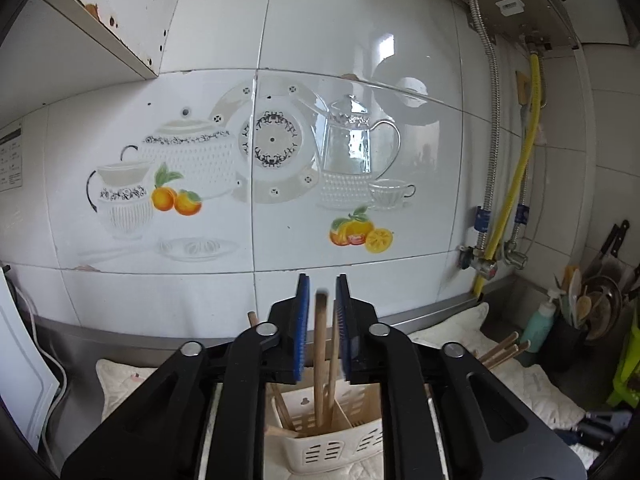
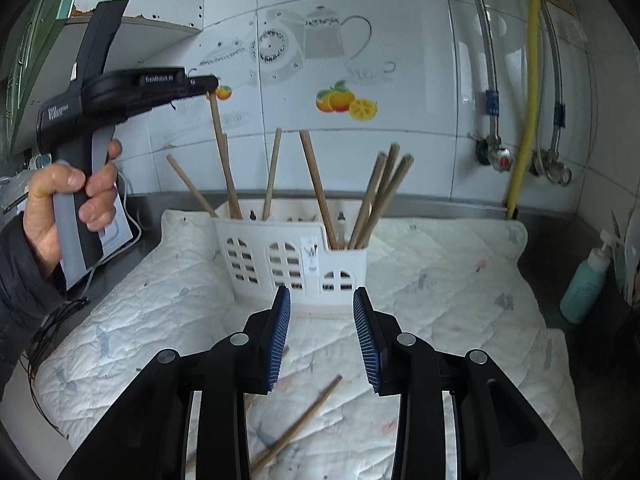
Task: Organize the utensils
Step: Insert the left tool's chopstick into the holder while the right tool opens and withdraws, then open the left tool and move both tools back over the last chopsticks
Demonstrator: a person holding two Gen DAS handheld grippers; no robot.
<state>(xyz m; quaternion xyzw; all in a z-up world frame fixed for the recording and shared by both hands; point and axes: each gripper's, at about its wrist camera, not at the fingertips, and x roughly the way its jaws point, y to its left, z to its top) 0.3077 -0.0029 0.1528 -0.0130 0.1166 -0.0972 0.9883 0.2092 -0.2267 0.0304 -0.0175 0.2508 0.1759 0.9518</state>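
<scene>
Chopstick [image 1: 320, 344] upright between left gripper [image 1: 322, 328] parted pads above white holder [image 1: 336, 446], right gripper [image 2: 321, 340] open, empty, over quilted mat [image 2: 460, 280] front edge.

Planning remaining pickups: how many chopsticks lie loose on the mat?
1 chopstick, on the quilted mat beneath the right gripper; the gripper may hide others.

A tall wooden chopstick [image 1: 320, 356] is seen upright betw. the blue-padded jaws of the left gripper [image 1: 322, 324], pads apart, not pressing it. Its lower end sits in a cream slotted plastic utensil caddy [image 1: 332, 446] w/ other wooden chopsticks [image 1: 280, 404], set on a white quilted cloth [image 1: 532, 388] nr the counter's back edge.
</scene>
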